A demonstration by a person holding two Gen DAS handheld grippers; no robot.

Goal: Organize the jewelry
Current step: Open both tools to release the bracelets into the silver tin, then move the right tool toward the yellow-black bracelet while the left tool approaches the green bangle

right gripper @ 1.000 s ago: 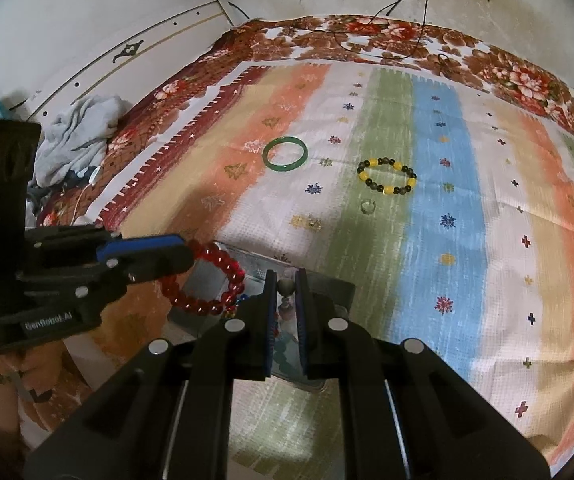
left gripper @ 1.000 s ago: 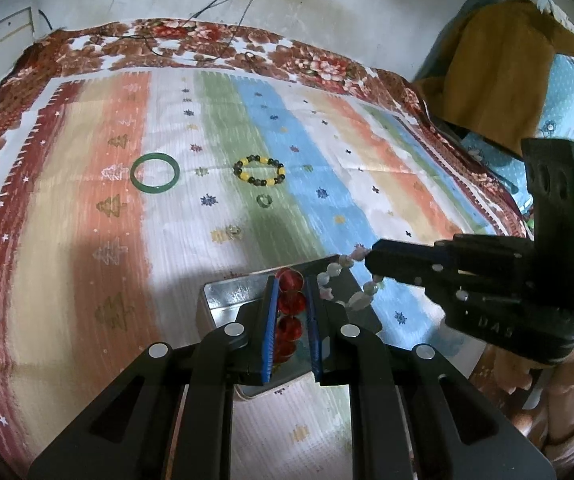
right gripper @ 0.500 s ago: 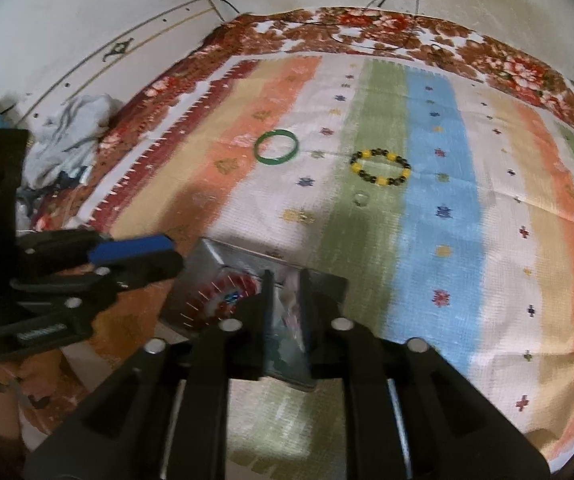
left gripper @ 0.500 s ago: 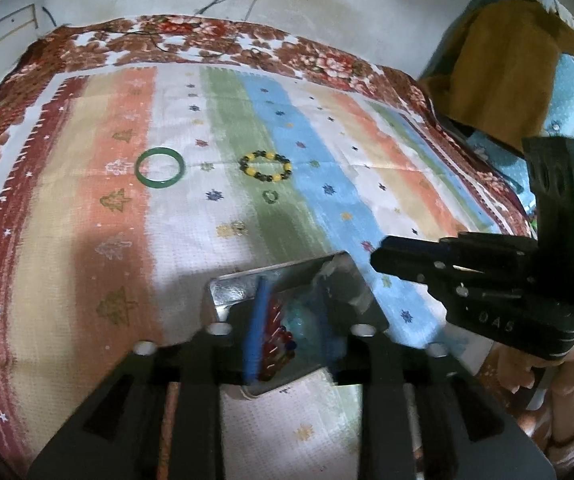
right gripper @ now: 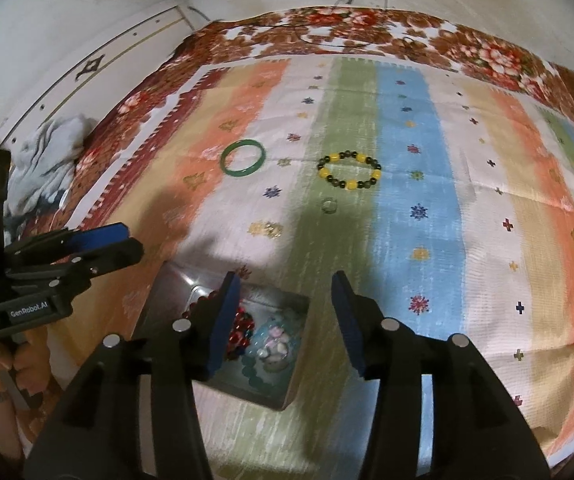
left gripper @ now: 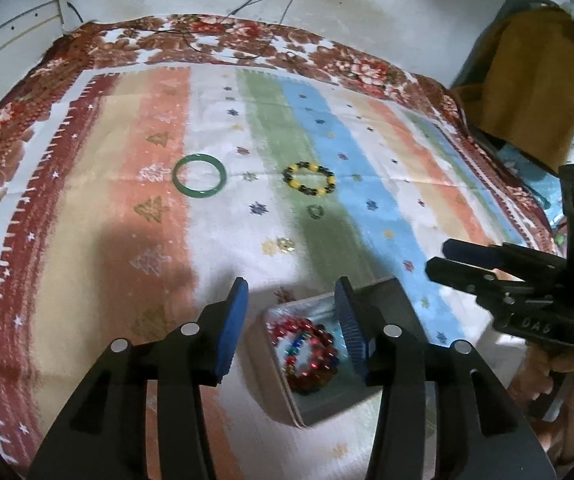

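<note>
A metal tin (left gripper: 327, 412) (right gripper: 167, 292) sits on the striped cloth close in front of me. A red bead bracelet (left gripper: 307, 350) (right gripper: 241, 332) and a pale bead bracelet (right gripper: 273, 346) lie inside it. My left gripper (left gripper: 291, 324) is open and empty above the tin. My right gripper (right gripper: 285, 316) is open and empty over the tin's right side. Farther off lie a green bangle (left gripper: 199, 176) (right gripper: 243, 157), a yellow-and-black bead bracelet (left gripper: 308, 179) (right gripper: 349, 171) and a small ring (left gripper: 315, 211) (right gripper: 329, 205).
A small gold trinket (left gripper: 285, 245) (right gripper: 267, 229) lies on the cloth between the tin and the bangle. A floral blanket (left gripper: 207, 36) borders the cloth at the back. A crumpled grey cloth (right gripper: 47, 152) lies off the left edge, clothing (left gripper: 527, 80) at the right.
Both grippers opened and let the red and the pale bracelets drop into the tin. Both grippers then drew back a little above it.
</note>
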